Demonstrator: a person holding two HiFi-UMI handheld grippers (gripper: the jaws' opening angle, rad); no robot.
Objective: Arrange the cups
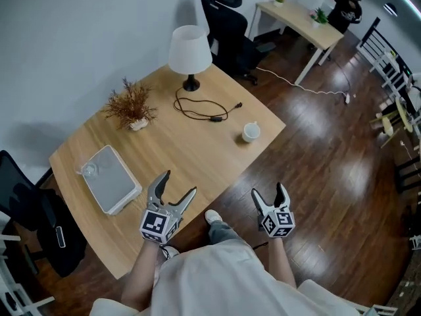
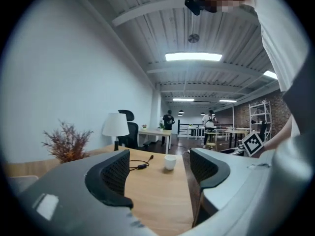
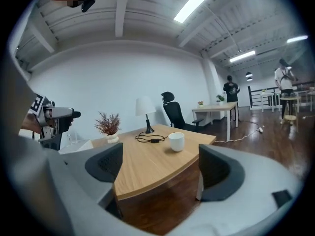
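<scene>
A white cup [image 1: 250, 131] stands near the table's right edge; it also shows as the white cup [image 2: 170, 162] and the white cup [image 3: 176, 141] ahead of each gripper. A clear glass [image 1: 89, 170] sits on a flat grey box [image 1: 115, 180] at the table's left; the glass [image 3: 73, 138] shows faintly in the right gripper view. My left gripper [image 1: 179, 184] hovers over the table's near edge, open and empty, far short of the cup. My right gripper [image 1: 268, 191] hangs over the floor beside the table, open with nothing between its jaws [image 3: 158, 168].
On the wooden table [image 1: 197, 153] stand a white lamp [image 1: 190, 52], a dried plant in a small pot [image 1: 133, 107] and a looped black cable [image 1: 200, 107]. Black office chairs [image 1: 227, 28] stand behind and left. A second desk [image 1: 302, 18] and a person [image 1: 345, 8] are far off.
</scene>
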